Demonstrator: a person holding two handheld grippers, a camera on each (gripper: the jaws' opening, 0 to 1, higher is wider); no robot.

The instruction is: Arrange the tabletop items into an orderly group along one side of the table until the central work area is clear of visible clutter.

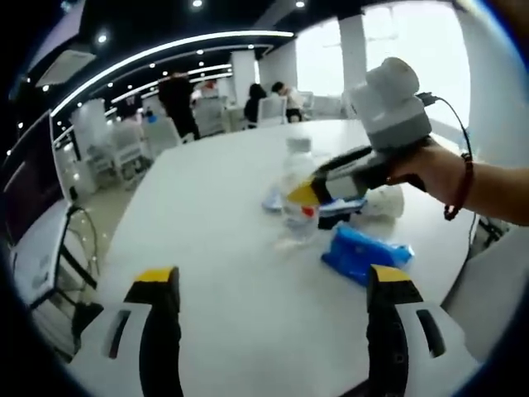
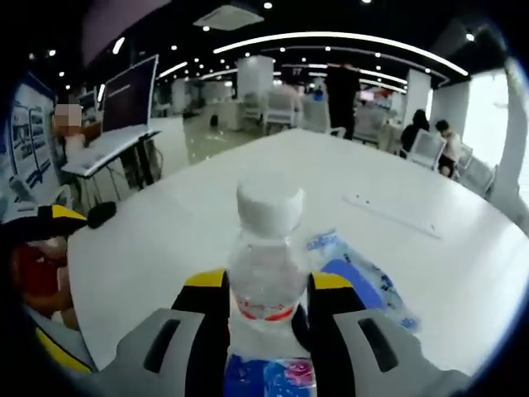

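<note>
The right gripper (image 2: 266, 298) has its jaws closed around a clear water bottle (image 2: 265, 265) with a white cap, holding it at the body, below the neck; the bottle stands upright between the yellow-tipped jaws. In the left gripper view this gripper reaches in from the right and the bottle is near the middle of the white table (image 1: 207, 215). The step in hand seems to be the carrying of the bottle to one side of the table. The next move calls for a steady lift and setting it down upright near an edge. The left gripper (image 1: 274, 285) hovers wide open over bare table and holds nothing. A blue packet (image 1: 360, 253) lies just beside the bottle, and another blue item behind it is partly hidden. These probably need moving too. People and chairs are far behind the table.
</note>
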